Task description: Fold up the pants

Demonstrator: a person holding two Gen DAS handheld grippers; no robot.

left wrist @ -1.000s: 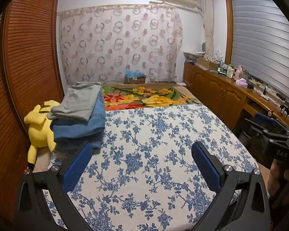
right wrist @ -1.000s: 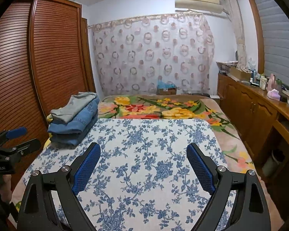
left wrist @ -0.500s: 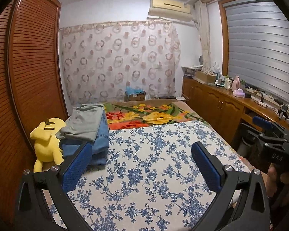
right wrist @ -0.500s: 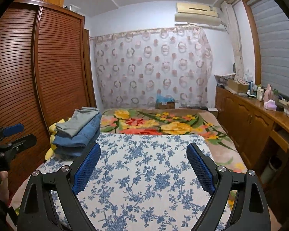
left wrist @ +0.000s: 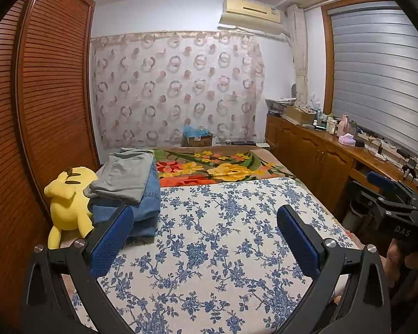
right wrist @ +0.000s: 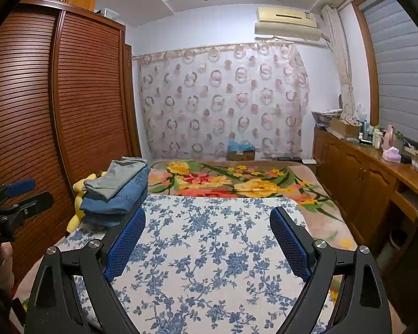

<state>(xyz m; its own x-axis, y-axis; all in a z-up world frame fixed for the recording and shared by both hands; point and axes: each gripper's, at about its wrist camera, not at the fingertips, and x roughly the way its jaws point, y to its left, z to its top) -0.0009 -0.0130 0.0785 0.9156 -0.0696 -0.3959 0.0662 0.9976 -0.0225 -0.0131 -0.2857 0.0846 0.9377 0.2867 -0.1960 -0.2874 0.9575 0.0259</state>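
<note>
A stack of folded pants (left wrist: 131, 189) (right wrist: 119, 192) lies at the left side of the bed, grey pair (left wrist: 125, 175) on top of blue jeans (left wrist: 147, 203). My left gripper (left wrist: 204, 220) stands open above the blue-flowered cloth (left wrist: 214, 239), nothing between its blue pads; the stack is just beyond its left finger (left wrist: 111, 239). My right gripper (right wrist: 207, 222) is open and empty too, held over the same cloth (right wrist: 206, 250), with the stack off to its left. Each gripper shows at the edge of the other's view, held in a hand.
A yellow plush toy (left wrist: 68, 200) sits left of the stack against the slatted wardrobe (left wrist: 41, 105). A bright floral blanket (left wrist: 217, 167) covers the far bed. Wooden cabinets (left wrist: 320, 156) with clutter run along the right wall. A box (left wrist: 196, 139) stands by the curtain.
Both views have tilted upward: the bed and the stack sit lower in frame and more ceiling shows. Both grippers stayed open and empty.
</note>
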